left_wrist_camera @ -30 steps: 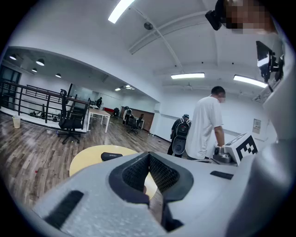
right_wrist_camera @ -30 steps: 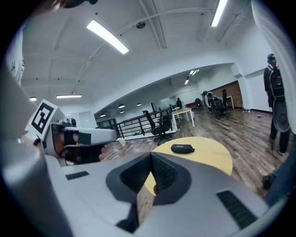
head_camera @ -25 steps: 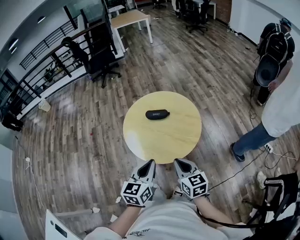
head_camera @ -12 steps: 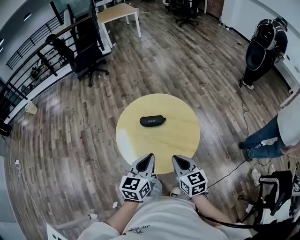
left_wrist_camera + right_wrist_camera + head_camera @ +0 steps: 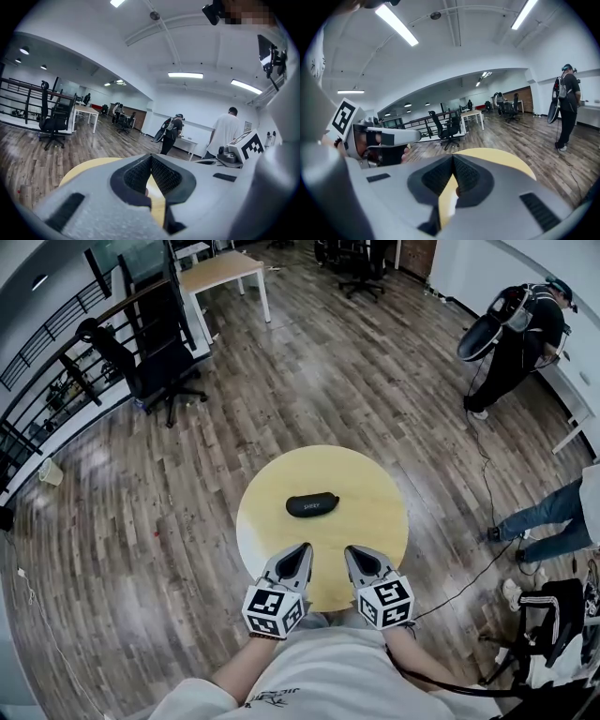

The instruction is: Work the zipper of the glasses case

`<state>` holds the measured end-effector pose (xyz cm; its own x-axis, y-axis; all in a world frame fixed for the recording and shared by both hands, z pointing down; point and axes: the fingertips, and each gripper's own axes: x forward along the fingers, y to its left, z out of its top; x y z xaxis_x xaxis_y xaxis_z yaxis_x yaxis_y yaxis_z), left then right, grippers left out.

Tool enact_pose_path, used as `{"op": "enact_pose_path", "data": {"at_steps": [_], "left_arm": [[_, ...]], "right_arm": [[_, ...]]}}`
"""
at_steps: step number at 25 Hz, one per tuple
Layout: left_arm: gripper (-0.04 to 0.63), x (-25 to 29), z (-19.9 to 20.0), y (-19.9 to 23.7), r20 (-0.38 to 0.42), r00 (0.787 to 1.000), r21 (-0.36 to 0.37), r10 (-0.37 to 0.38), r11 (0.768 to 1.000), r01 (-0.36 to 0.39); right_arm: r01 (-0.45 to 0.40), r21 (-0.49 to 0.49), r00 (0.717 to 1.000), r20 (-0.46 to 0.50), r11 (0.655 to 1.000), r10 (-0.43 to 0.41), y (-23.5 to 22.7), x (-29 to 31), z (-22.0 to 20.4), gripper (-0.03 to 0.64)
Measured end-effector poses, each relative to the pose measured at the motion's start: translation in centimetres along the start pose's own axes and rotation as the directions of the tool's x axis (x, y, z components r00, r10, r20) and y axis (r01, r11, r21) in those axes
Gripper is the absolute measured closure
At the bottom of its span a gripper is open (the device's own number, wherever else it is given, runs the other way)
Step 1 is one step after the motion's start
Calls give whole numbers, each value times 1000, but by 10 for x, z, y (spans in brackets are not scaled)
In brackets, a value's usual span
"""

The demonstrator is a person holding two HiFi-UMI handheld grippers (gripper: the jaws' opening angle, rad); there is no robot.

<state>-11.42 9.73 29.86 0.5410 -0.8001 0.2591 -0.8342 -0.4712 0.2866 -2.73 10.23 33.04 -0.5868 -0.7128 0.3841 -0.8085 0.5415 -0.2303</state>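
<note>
A black zipped glasses case [image 5: 312,505] lies on its side near the middle of a round yellow table [image 5: 375,493]. Both grippers hover side by side over the table's near edge, short of the case and apart from it. My left gripper [image 5: 302,549] is shut with nothing in it; in the left gripper view its fingertips [image 5: 151,157] meet above the yellow tabletop [image 5: 89,166]. My right gripper [image 5: 352,551] is also shut and empty, its jaws touching at the tip [image 5: 453,157] in the right gripper view. The case is hidden in both gripper views.
The table stands on a wood floor. A person with a backpack [image 5: 514,334] stands far right, and another person's legs [image 5: 548,526] show at the right edge. A black office chair [image 5: 164,367] and a desk [image 5: 220,273] are at the back left. A cable [image 5: 469,579] and a bag [image 5: 553,620] lie to the right.
The table and case have drawn nearer in the head view, so both grippers now reach over its near edge. The person at the right has moved off toward the frame's edge.
</note>
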Motion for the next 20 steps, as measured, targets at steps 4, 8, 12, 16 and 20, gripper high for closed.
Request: {"op": "enact_pose_path", "data": {"at_steps": [4, 8, 12, 16, 20], "left_arm": [[589, 11, 1, -3, 3, 1000, -7, 12, 1000, -12], [589, 20, 3, 2, -4, 999, -25, 52, 998, -52], [589, 31, -3, 3, -22, 997, -36, 79, 996, -79], [589, 42, -9, 9, -41, 995, -38, 94, 995, -95], [589, 58, -18, 24, -74, 992, -4, 98, 995, -98]], "right_arm": [[-15, -8, 1000, -11, 1000, 15, -11, 7, 3, 614], [-47, -19, 998, -36, 999, 46, -25, 15, 6, 614], [-67, -19, 997, -51, 998, 66, -40, 21, 3, 614], [-75, -16, 995, -74, 997, 73, -51, 28, -5, 614], [-72, -46, 991, -120, 996, 66, -64, 47, -21, 614]]}}
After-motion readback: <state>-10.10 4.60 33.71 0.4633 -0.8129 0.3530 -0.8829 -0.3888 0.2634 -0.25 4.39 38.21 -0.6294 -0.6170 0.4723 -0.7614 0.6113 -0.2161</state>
